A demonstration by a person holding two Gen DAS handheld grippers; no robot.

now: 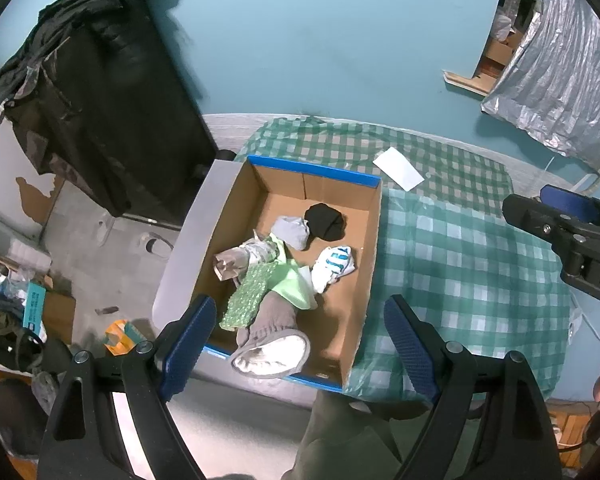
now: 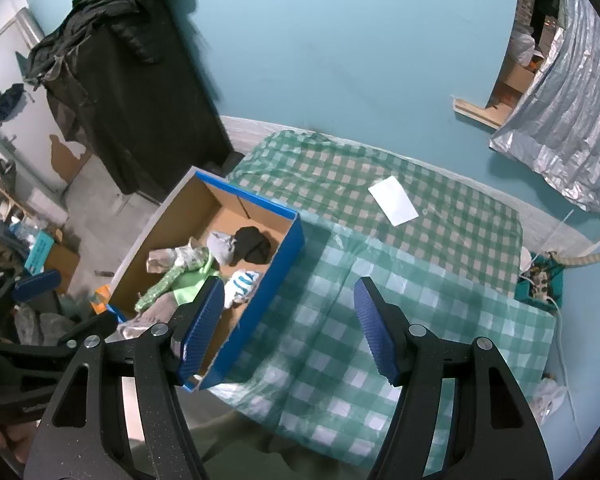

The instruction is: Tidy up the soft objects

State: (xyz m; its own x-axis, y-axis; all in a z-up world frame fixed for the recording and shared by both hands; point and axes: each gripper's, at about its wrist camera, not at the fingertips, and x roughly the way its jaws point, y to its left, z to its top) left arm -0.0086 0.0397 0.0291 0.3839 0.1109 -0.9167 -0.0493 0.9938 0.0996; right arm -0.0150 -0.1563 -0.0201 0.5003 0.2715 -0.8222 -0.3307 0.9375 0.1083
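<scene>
An open cardboard box with blue edges sits on the left part of a table under a green checked cloth. Inside lie a black sock, a grey sock, a white sock with blue stripes, green bubble wrap, a light green cloth and a grey slipper. My left gripper hangs open above the box's near end, empty. My right gripper stands open over the cloth beside the box, empty.
A white paper lies on the cloth beyond the box. A dark cabinet with clothes piled on it stands at the left. Silver sheeting hangs at the right. Clutter covers the floor at the left.
</scene>
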